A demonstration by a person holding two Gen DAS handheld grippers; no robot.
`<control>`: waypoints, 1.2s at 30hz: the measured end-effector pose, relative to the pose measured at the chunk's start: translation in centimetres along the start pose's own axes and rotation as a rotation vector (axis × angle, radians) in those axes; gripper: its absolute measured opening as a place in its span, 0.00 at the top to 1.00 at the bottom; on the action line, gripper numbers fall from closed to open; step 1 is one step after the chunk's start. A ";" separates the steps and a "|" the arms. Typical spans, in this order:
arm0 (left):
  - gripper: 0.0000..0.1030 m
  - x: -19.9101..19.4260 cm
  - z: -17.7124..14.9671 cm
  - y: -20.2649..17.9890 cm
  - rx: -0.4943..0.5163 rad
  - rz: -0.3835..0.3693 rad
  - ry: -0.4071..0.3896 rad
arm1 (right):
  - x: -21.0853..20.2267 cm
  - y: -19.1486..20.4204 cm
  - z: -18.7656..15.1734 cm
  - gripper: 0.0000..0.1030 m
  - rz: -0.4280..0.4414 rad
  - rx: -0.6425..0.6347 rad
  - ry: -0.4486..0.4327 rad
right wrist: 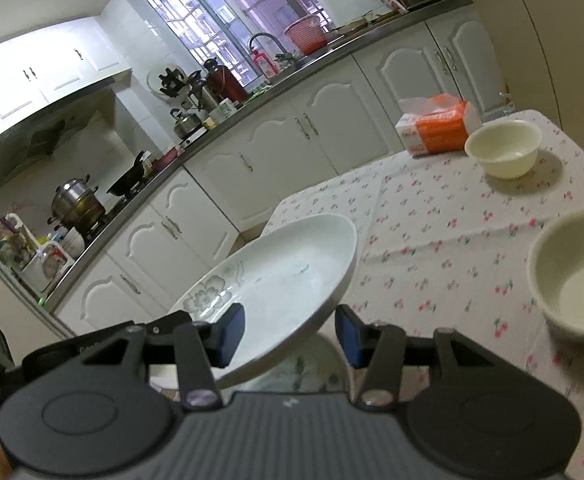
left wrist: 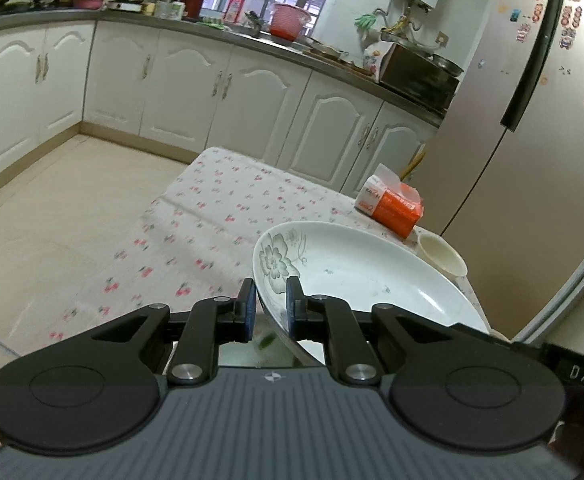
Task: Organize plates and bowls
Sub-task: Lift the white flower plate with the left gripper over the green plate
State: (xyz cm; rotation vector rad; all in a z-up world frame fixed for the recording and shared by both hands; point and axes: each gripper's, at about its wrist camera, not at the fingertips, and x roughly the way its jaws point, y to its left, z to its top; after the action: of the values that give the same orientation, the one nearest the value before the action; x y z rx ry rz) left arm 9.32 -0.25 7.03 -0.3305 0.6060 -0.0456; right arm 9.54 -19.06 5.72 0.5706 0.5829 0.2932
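While the plate (left wrist: pixel 356 272) hangs tilted above the table (left wrist: pixel 196 216), nothing looks stacked yet.

The left gripper (left wrist: pixel 271 306) is clamped on the plate's near rim, one pad on each face, holding it clear of the flowered cloth with its flower pattern close to the pads. The right gripper (right wrist: pixel 290 334) stands with its fingers spread, the plate's edge passing between them; I cannot tell whether either pad touches it. The plate's long axis runs away from the left gripper toward the orange packet (left wrist: pixel 392 204), its far end higher. Two cream bowls (right wrist: pixel 504 148) (right wrist: pixel 576 272) sit well apart on the cloth, so I judge the sorting barely begun.
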 end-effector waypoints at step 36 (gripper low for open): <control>0.89 2.1 -3.0 2.0 -0.099 0.040 0.066 | 1.0 2.6 -6.8 0.51 -0.053 -0.102 0.106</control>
State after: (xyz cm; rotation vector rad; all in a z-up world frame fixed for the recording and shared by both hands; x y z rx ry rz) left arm 9.26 0.43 2.87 -0.4135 0.6810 0.0123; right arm 6.08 -13.71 2.13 0.4429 0.6808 0.3030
